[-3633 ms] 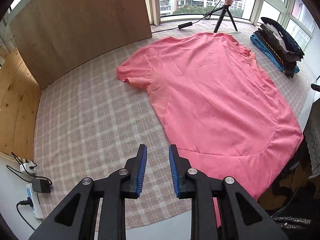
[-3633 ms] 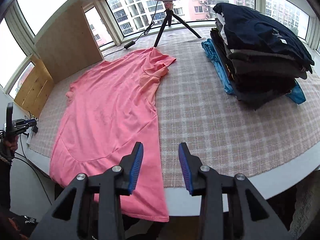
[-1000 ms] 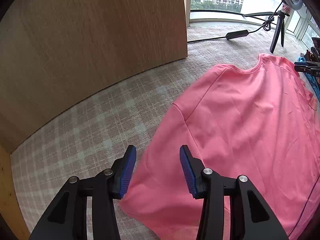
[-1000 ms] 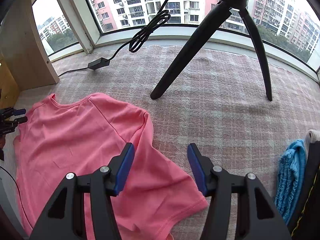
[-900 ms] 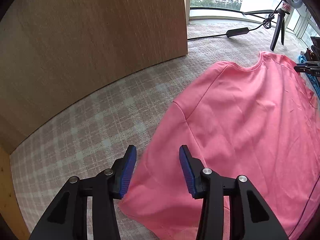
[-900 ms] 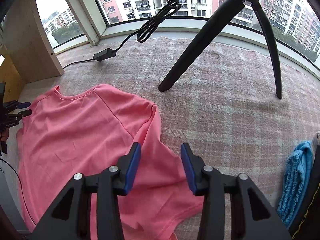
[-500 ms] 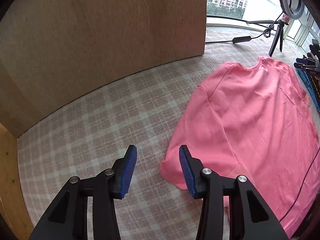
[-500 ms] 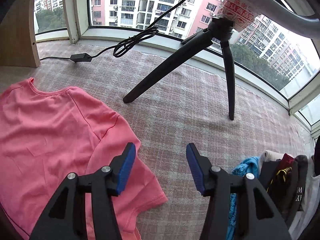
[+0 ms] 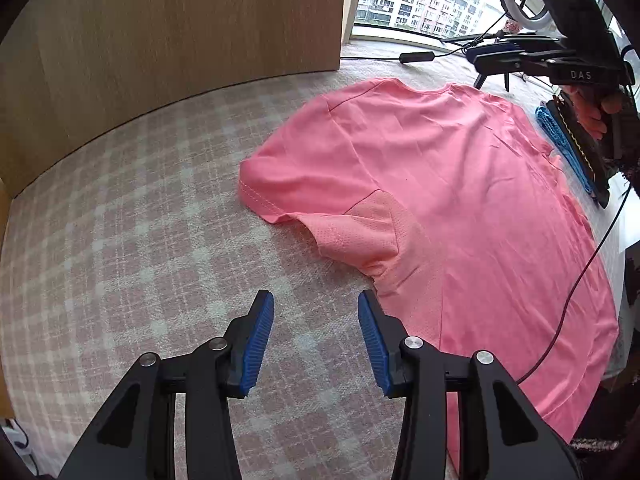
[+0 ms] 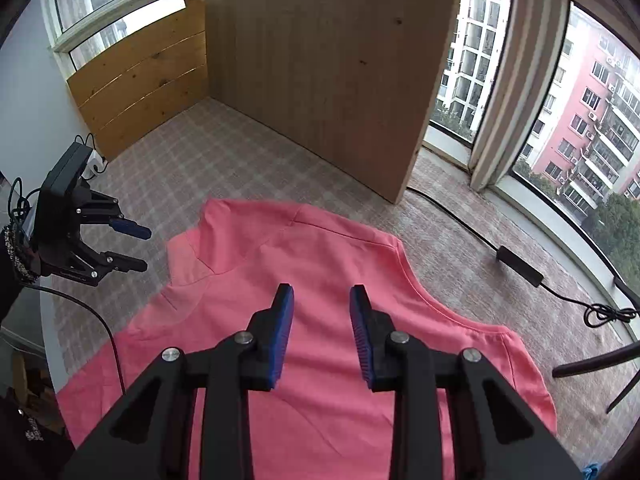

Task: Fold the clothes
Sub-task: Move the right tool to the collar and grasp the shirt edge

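Note:
A pink T-shirt (image 9: 440, 184) lies spread flat on the checked tablecloth (image 9: 140, 240), collar towards the window. My left gripper (image 9: 316, 320) hangs open over bare cloth just beside the shirt's left edge. The left sleeve (image 9: 288, 184) lies a little ahead of it, and nothing is between its pads. In the right wrist view the same left gripper (image 10: 144, 249) is at the far left. My right gripper (image 10: 320, 308) hovers above the shirt (image 10: 328, 400) below the collar; its jaws are closing with nothing between them. A hand holds this right gripper (image 9: 480, 58) at the top right of the left wrist view.
A tall wooden board (image 9: 160, 40) stands along the far side. A pile of folded clothes (image 9: 572, 148) sits right of the shirt. A tripod (image 9: 492, 76) and a cable with an inline switch (image 10: 518, 266) lie by the window. A black cable (image 9: 572, 292) hangs across the shirt's hem.
The left gripper drew back off the sleeve onto bare cloth. The right gripper swung from the right sleeve by the tripod to above the shirt's middle, turned towards the board, jaws narrower.

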Motion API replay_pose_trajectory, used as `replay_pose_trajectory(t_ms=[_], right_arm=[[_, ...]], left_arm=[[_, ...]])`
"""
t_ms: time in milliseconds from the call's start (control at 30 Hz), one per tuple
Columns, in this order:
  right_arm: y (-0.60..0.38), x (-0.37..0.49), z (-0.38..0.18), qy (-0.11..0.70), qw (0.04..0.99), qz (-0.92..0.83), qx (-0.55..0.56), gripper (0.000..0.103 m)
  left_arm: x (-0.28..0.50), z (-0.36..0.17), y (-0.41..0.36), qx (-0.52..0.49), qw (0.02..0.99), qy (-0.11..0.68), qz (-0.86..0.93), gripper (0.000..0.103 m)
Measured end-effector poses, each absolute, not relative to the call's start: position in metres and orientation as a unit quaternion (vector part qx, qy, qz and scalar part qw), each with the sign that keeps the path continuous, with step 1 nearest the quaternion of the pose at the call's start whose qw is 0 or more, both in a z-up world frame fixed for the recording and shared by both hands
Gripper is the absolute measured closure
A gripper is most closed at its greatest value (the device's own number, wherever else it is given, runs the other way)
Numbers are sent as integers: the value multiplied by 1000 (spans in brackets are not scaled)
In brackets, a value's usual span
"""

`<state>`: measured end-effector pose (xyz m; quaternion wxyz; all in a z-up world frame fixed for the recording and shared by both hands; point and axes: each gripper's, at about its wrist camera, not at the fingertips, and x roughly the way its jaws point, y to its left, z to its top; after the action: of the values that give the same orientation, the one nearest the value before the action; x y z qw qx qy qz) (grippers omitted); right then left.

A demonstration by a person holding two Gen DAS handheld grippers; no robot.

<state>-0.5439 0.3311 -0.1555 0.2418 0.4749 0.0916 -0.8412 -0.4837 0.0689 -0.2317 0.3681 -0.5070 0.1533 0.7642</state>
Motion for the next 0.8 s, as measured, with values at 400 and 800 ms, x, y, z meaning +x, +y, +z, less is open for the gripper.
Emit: replay_pose_trajectory(t_ms=[400,800], right_arm=[[131,-619,-239,302,392,-708,504,54],[210,-610,-183,223,380,-767,466,100]], left_arm=[[-477,-237,28,-509,355,130,774,61],[-509,-247,77,-505,383,118,765,61]])
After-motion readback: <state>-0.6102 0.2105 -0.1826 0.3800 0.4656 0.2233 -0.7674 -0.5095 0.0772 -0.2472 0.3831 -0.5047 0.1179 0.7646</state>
